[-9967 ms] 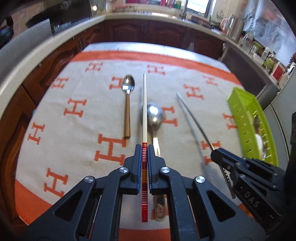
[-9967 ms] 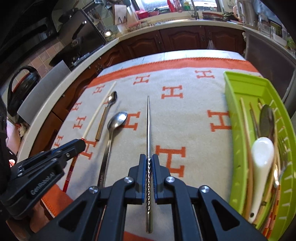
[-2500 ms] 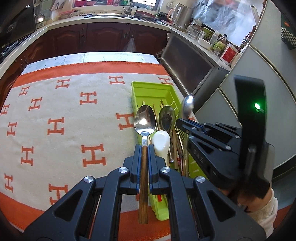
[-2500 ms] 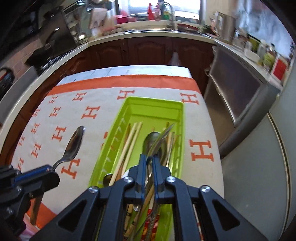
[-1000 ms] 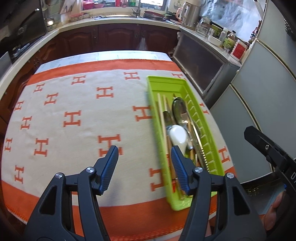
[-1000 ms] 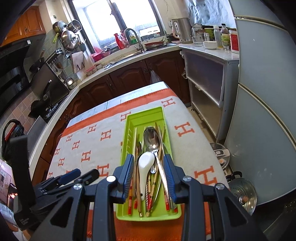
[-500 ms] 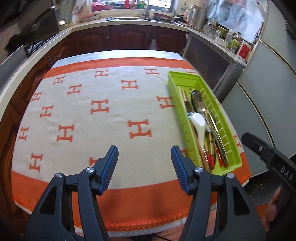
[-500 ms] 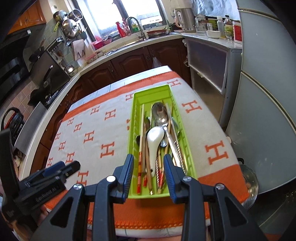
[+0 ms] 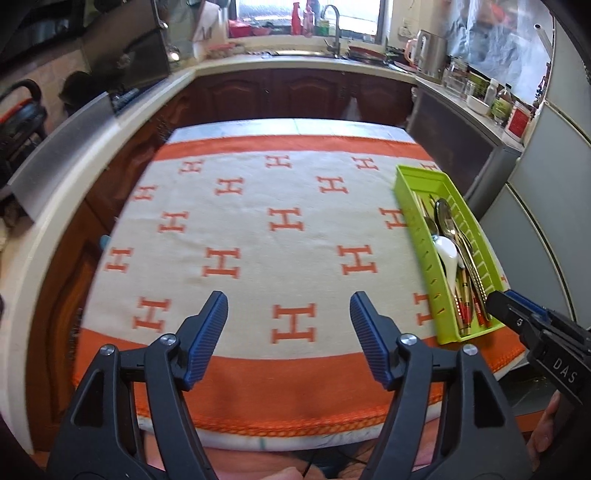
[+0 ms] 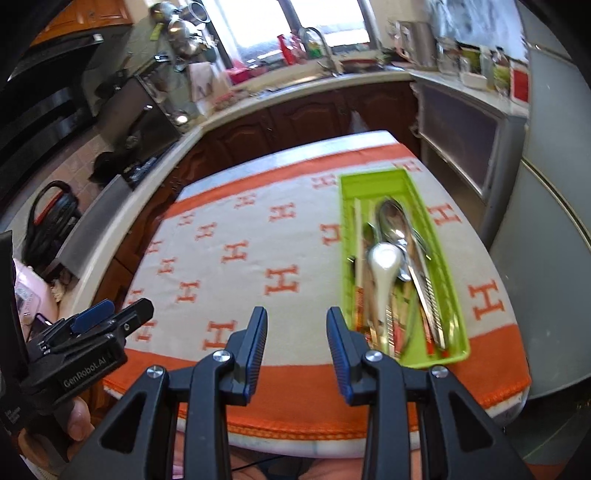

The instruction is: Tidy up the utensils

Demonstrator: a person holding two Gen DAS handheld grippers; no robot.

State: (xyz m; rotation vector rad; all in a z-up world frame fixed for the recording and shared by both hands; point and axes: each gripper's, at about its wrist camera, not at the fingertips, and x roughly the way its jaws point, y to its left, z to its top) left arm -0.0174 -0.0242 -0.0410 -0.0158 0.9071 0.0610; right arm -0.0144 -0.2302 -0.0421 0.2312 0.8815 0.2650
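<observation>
Item: left gripper (image 9: 288, 321). Jaws wide apart and just opened further, nothing between them; blue ribbed pads (image 9: 207, 328) face each other above the near edge of the cloth. Seen side-on at lower left in the right wrist view, with a thumb (image 10: 79, 421) beneath its body.

Item: right gripper (image 10: 297, 332). Jaws part-way open, narrower than the left pair, empty; it hangs over the orange border just left of the tray's near end. In the left wrist view its tip shows at lower right, beside the tray's near corner.

Item: green tray (image 10: 373, 179). Long, slotted walls, lying lengthwise along the right side of the table, well apart from the left gripper. All utensils in sight lie inside it.

Contents of tray: white ceramic spoon (image 10: 382, 273), bowl toward the far end, lying on top; large metal spoon (image 10: 393, 218) beside it, bowl toward the far end; pale chopsticks (image 10: 357, 236) along the left wall; several red-banded handles (image 9: 464, 312) at the near end; a twisted metal rod or chopstick, possibly a pair, along the right side, blurred.

Item: cloth (image 9: 236, 206). Cream with orange H marks and an orange border, covering the table top; bare apart from the tray.

Surroundings: dark wood cabinets (image 9: 295, 94), counter with sink tap (image 9: 332, 22), kettle (image 9: 428, 55) and jars at right
</observation>
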